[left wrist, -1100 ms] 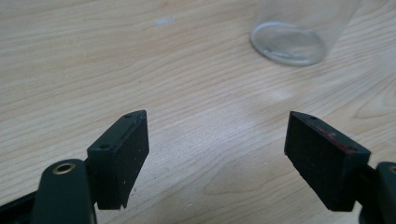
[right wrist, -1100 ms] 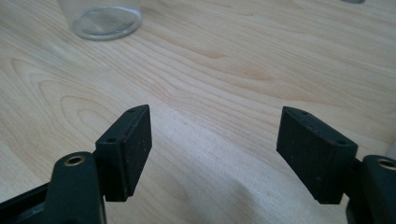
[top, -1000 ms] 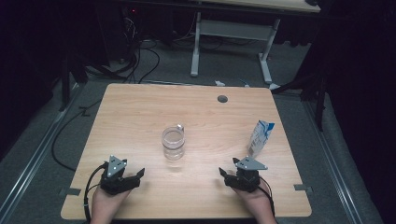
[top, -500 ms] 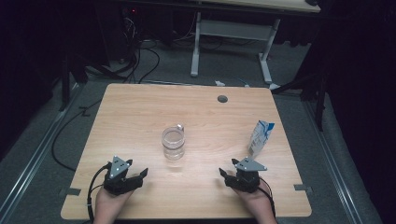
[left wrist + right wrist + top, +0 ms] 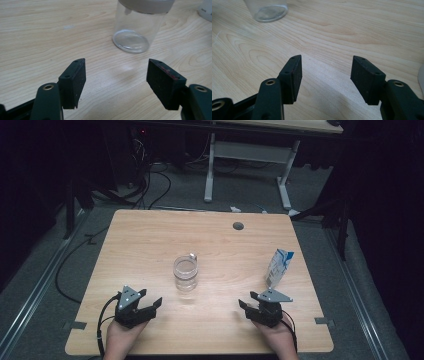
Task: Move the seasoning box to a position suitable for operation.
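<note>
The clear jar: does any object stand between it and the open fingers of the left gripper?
No. In the left gripper view, bare wood lies between the left gripper and the clear jar. The white pouch stands off to the right.

A round grey grommet (image 5: 238, 226) sits near the wooden bench's (image 5: 150, 245) far edge; cables (image 5: 145, 185) trail across the floor beyond.
</note>
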